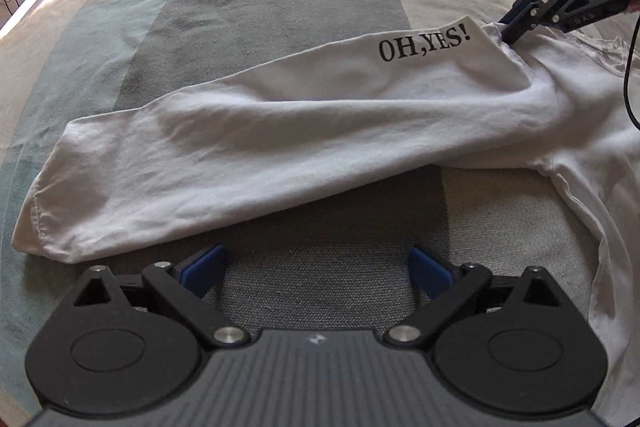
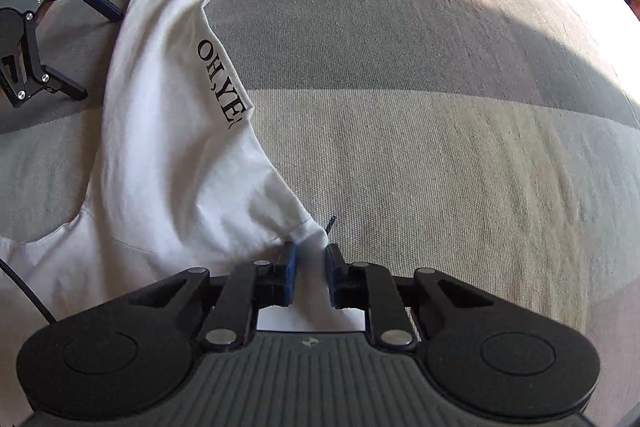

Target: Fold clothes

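Two claws at a white shirt (image 1: 280,131) on striped bedding (image 2: 440,147): right claw (image 2: 311,267) pinching fabric beside the "OH,YES!" print (image 1: 424,45), left claw (image 1: 316,269) spread, empty, short of the sleeve (image 1: 140,179); probably mid-fold, needing a sleeve grip.

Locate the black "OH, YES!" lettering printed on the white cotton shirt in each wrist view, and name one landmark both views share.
Left wrist view: the black "OH, YES!" lettering sits upper right, reading level, just left of the right gripper, which pinches the white cotton shirt.
Right wrist view: the lettering runs down the shirt's right edge, left of centre, partly folded under.
Shared landmark: the open left gripper.
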The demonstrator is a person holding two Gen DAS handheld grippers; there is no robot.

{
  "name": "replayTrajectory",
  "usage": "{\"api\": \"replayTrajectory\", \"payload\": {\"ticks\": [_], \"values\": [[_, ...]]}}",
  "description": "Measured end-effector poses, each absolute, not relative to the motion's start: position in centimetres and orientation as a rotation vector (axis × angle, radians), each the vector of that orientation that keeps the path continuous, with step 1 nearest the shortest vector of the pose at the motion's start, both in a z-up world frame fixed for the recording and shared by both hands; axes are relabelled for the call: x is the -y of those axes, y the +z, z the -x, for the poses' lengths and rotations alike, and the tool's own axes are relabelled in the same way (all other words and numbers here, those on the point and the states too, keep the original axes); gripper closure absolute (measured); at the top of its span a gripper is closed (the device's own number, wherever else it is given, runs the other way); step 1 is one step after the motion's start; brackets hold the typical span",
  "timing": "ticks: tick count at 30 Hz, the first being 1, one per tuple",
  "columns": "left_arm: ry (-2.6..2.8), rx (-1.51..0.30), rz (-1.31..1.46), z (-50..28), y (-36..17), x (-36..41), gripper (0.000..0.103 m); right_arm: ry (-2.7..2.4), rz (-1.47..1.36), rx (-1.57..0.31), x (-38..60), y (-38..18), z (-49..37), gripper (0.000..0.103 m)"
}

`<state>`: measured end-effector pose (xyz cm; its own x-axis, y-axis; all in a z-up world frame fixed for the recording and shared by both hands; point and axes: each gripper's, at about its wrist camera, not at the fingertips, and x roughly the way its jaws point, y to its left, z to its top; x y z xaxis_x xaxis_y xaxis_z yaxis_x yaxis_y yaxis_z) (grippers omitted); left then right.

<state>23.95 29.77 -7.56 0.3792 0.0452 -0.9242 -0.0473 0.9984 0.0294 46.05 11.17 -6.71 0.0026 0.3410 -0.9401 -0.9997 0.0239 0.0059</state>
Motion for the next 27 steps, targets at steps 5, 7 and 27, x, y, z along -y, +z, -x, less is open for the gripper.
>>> {"api": "replayTrajectory", "payload": {"ticks": [5, 7, 27], "values": [[0.074, -1.198, 0.020, -24.2, -7.2, -30.0, 0.004, 1.234, 0.807, -0.965, -10.0, -6.2, -47.2, 0.096], [0.081, -1.205, 0.034, -24.3, -7.1, -30.1, 0.004, 1.168, 0.734, -0.984, -9.2, -6.0, -48.1, 0.097], [0.140, -1.187, 0.150, -21.5, -5.9, -33.8, 0.005, 1.493, 0.577, -0.894, -22.3, -4.5, -42.2, 0.058]]}}
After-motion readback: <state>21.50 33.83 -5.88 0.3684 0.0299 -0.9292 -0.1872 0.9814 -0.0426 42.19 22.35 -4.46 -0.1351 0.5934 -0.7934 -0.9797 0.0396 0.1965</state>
